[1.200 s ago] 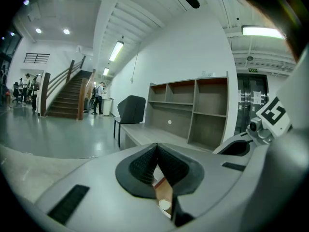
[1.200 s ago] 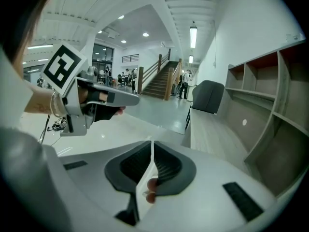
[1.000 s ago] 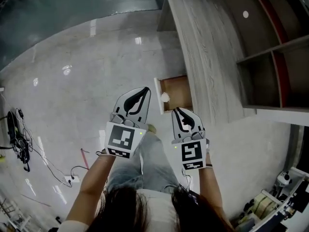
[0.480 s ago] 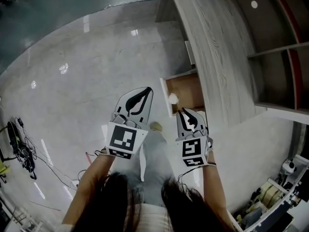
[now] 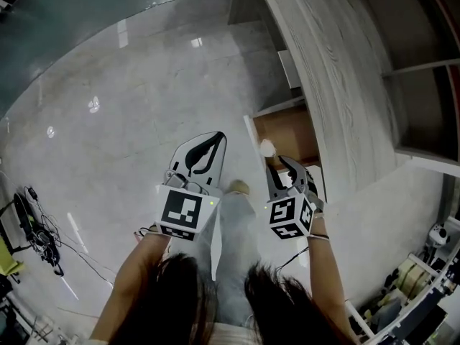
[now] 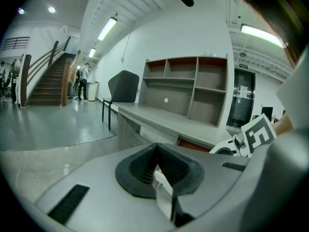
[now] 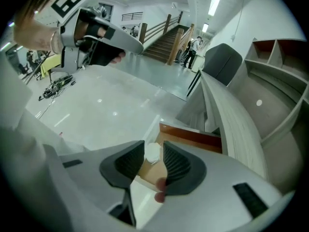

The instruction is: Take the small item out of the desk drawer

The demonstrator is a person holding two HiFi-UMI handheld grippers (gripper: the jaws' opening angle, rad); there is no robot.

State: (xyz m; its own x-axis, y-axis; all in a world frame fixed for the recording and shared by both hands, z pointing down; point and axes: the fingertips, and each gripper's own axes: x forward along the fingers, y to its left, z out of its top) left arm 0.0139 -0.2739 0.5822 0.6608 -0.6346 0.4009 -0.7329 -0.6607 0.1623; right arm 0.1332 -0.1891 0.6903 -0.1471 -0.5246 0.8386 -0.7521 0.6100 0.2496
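Both grippers have sunk toward the drawer (image 5: 291, 129) since a second ago, and the right gripper (image 7: 153, 148) has tipped down until it hangs over the drawer's front corner. Its jaws, shut a second ago, have just been opening and now stand apart, released, with nothing pressed between the pads. Its own view shows the item (image 7: 151, 153), small, white and roundish, in the gap between the jaw tips, lying on the brown drawer bottom. Whether the tips have reached it or hang above it I cannot tell. In the head view the item lies in the corner of the open drawer nearest the person, just inside the white drawer front, with the right gripper's tips just beside it.

The left gripper (image 5: 218, 136) hangs over the floor (image 5: 108, 85), left of the drawer and apart from it. Its own view shows the jaws clenched together with nothing between them, pointing toward the desk (image 6: 159, 116) and the shelf (image 6: 193, 83) on it. A dark chair (image 6: 123, 86) stands at the desk's far end, with stairs (image 6: 48, 81) beyond. Cables (image 5: 32, 225) lie on the floor at far left
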